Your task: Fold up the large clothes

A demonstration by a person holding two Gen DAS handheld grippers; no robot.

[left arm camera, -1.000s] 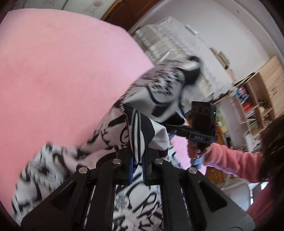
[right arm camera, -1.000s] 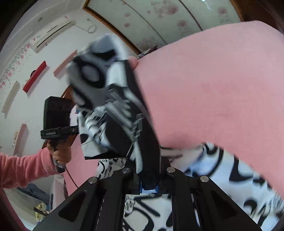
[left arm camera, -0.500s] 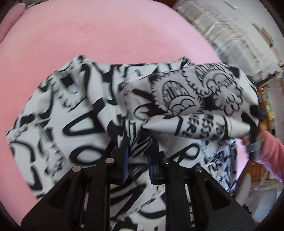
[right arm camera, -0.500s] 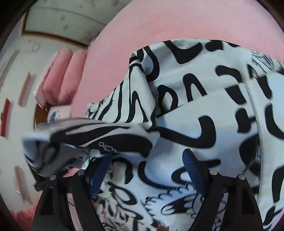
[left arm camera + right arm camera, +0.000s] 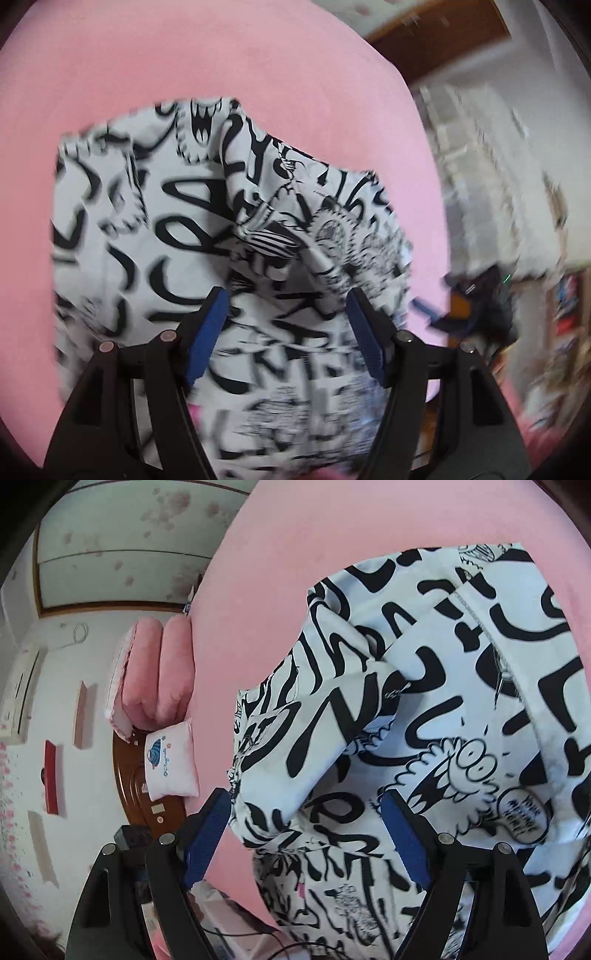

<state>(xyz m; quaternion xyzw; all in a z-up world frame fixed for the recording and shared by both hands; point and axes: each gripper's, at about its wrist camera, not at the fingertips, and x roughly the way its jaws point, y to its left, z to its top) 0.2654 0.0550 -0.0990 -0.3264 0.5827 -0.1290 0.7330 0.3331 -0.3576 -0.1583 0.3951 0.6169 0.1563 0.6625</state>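
Now one printed garment (image 5: 155, 229) on pink bed (image 5: 184, 55); left hand-held gripper (image 5: 288, 295) opening, right hand-held gripper (image 5: 306, 805) spread, neither pinching

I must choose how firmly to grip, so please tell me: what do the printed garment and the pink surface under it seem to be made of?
Printed garment: apparently thin woven or knit cloth, matte; it creases and drapes softly. Pink surface: probably fleecy bedding, matte and slightly fuzzy; the exact fibre cannot be told.
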